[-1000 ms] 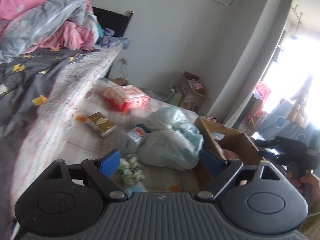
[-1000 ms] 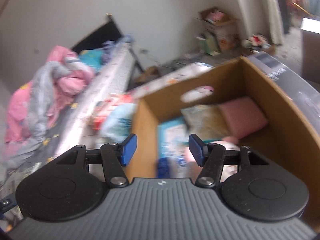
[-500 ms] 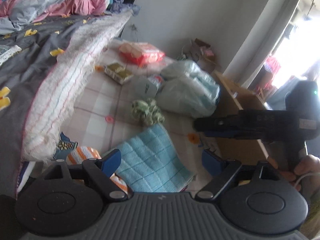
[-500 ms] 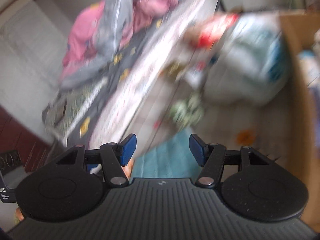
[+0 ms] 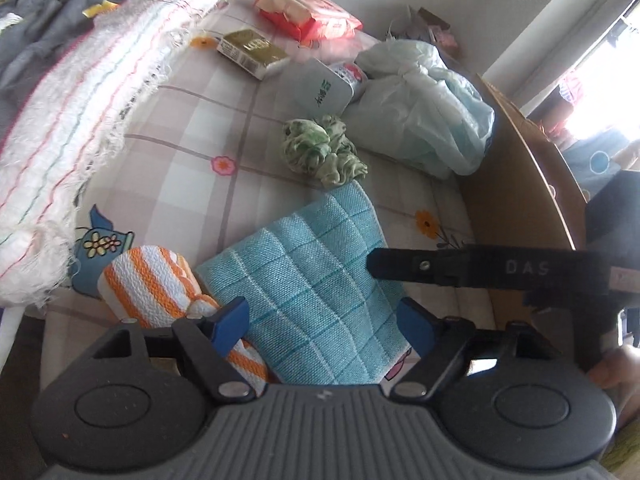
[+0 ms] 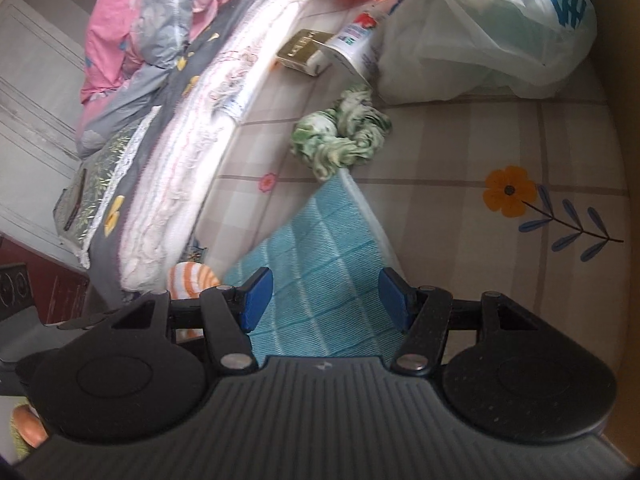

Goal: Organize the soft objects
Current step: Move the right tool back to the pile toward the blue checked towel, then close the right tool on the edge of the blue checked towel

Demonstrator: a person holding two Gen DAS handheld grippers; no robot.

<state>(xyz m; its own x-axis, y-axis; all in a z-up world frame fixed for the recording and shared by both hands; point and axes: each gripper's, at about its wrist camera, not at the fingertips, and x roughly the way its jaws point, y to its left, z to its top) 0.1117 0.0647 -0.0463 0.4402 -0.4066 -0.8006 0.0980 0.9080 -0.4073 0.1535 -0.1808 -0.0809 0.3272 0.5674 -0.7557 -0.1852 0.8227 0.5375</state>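
Note:
A teal checked towel (image 5: pixel 312 288) (image 6: pixel 320 248) lies flat on the flowered sheet. My left gripper (image 5: pixel 323 324) hangs just above its near edge; the jaws are closing and the pads are not touching the towel. My right gripper (image 6: pixel 325 300) is open over the same towel, and it shows from the side in the left wrist view (image 5: pixel 376 266). An orange-striped cloth (image 5: pixel 160 284) (image 6: pixel 192 276) lies rolled at the towel's left. A crumpled green-and-white cloth (image 5: pixel 320 150) (image 6: pixel 344 136) sits beyond the towel's far corner.
A cardboard box wall (image 5: pixel 520 200) (image 6: pixel 624 120) stands along the right. A full plastic bag (image 5: pixel 420 116) (image 6: pixel 480 28) leans against it. Further back lie a gold box (image 5: pixel 252 50), a white pouch (image 5: pixel 320 88) and a red packet (image 5: pixel 308 16). A fringed blanket (image 5: pixel 100 100) borders the left.
Both grippers have tipped downward and come lower. The right one swung from over the cardboard box to above the teal towel. The left gripper's jaws have narrowed slightly.

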